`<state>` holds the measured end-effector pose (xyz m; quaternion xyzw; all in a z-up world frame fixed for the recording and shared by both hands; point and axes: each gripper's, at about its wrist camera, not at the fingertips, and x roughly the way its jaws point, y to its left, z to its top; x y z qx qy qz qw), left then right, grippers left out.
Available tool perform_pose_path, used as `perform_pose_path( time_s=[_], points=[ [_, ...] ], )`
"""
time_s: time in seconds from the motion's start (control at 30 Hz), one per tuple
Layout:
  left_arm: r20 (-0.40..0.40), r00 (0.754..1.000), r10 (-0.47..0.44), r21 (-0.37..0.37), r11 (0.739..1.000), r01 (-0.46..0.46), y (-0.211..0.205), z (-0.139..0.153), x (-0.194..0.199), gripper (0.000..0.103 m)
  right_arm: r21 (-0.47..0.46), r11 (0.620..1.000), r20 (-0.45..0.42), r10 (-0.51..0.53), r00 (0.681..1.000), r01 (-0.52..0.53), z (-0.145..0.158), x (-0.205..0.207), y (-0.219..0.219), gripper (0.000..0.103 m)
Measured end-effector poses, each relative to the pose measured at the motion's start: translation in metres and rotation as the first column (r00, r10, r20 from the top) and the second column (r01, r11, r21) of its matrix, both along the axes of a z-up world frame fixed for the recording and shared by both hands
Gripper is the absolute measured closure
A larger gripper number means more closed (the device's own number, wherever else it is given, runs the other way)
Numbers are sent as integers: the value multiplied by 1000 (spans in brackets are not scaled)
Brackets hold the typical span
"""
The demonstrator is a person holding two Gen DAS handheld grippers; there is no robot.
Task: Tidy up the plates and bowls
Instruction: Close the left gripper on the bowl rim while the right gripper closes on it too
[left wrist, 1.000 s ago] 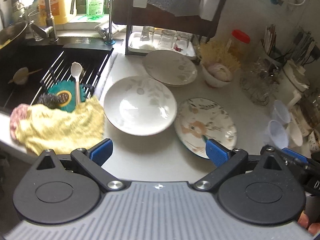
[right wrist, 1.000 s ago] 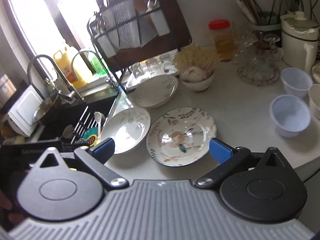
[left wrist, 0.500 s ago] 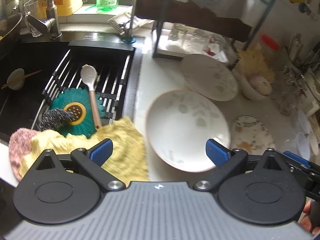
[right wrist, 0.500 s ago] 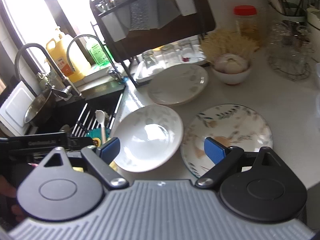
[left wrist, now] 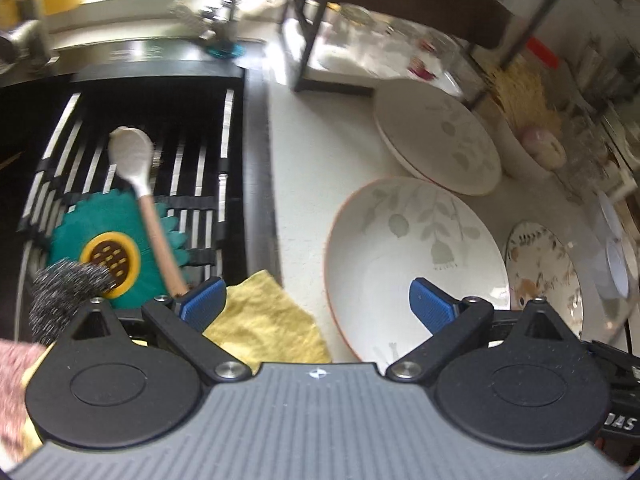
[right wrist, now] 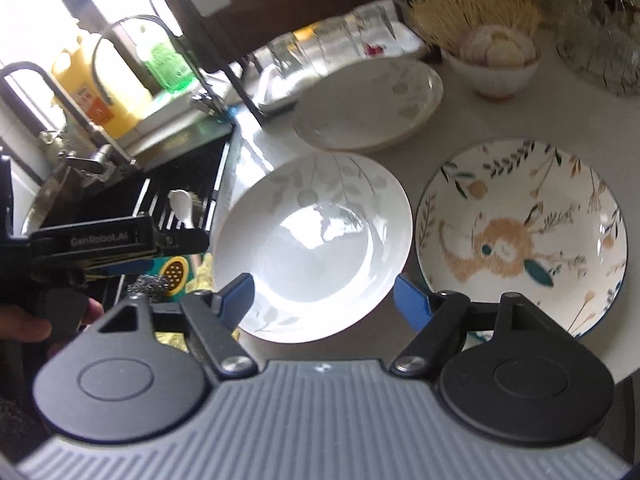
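Blue-padded right gripper [right wrist: 323, 296], jaws closing but clear of the white bowl [right wrist: 316, 248] between them; left gripper [left wrist: 316, 304] spread wide, empty; rabbit plate [right wrist: 520, 236] alongside; leaf plate [right wrist: 368, 104] behind, all on counter [right wrist: 520, 120].

R gripper [right wrist: 322, 294] closing over white bowl [right wrist: 312, 248], not touching.

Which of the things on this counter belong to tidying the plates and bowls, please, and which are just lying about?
For the job: white bowl, leaf plate, flowered plate.
Lying about: yellow cloth, spoon, green mat, glasses.
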<state>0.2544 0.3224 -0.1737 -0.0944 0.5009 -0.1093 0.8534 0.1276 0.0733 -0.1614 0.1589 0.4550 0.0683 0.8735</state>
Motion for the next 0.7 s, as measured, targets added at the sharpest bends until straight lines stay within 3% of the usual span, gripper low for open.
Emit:
perform_pose_path(
  time_s=[0.2, 0.47, 0.6, 0.7],
  points=[
    [-26, 998, -56, -6, 998, 55, -4, -19, 26, 23, -8, 998, -68, -58, 996, 57, -21, 11, 1, 47],
    [-20, 999, -44, -23, 999, 44, -1, -28, 45, 47, -1, 993, -130, -115, 985, 116, -40, 22, -6, 73],
    [-28, 997, -73, -17, 997, 72, -5, -34, 54, 56, 26, 994, -128, -100, 987, 104, -43, 26, -10, 81],
    [-40, 995, -90, -21, 996, 90, -10, -40, 58, 64, 36, 994, -122, -97, 988, 102, -43, 27, -13, 82]
  ],
)
